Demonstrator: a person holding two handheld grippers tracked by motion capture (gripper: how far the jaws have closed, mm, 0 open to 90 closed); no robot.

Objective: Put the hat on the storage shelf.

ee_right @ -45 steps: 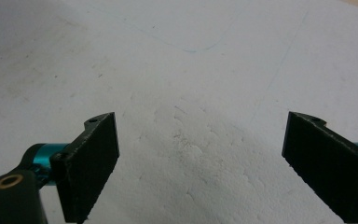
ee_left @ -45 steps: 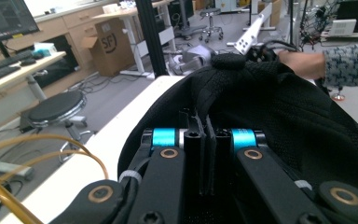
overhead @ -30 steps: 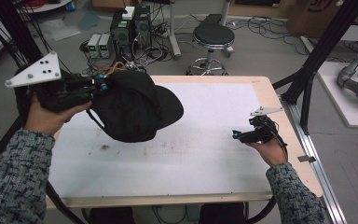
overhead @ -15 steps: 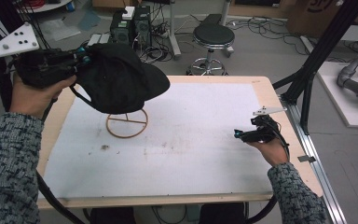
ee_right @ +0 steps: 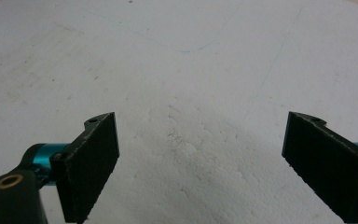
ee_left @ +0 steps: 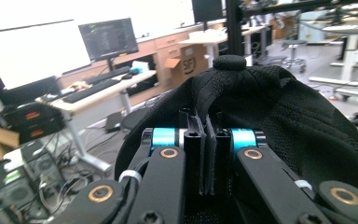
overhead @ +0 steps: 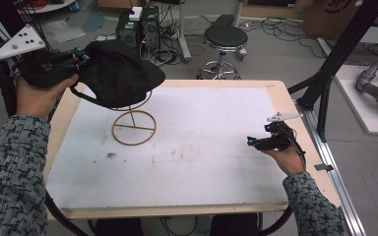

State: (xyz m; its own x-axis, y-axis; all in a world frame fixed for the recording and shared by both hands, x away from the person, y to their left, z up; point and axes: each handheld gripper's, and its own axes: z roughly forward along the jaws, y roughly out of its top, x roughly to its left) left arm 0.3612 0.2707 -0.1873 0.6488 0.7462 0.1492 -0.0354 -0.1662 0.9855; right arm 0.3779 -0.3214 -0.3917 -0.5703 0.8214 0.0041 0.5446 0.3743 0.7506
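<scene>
- A black mesh baseball cap [overhead: 118, 73] is held in the air above the far left part of the table, its fabric pinched by the left gripper [overhead: 81, 55].
- In the left gripper view the two black jaws are seen pressed together on a fold of the cap's fabric [ee_left: 279, 116], with the button at the crown of the cap pointing up and away from the camera.
- The left gripper is carried in the person's left hand [overhead: 39, 96], raised beyond the table's left edge, with its grey three-cornered plate [overhead: 19, 42] turned upward.
- A thin wire stand of tan metal with a round ring base [overhead: 133, 128] is seen standing on the white table surface [overhead: 202, 147], directly under the cap.
- The curved upper part of the stand is met by the lower edge of the cap; whether the two are touching cannot be told from the high view.
- The right gripper [overhead: 250, 142] is held low over the right side of the table in the person's right hand [overhead: 288, 157], well apart from the cap and the stand.
- In the right gripper view its jaws [ee_right: 200, 158] are spread wide and nothing is held between them; bare white table surface [ee_right: 191, 70] with faint scuffs is seen beneath.
</scene>
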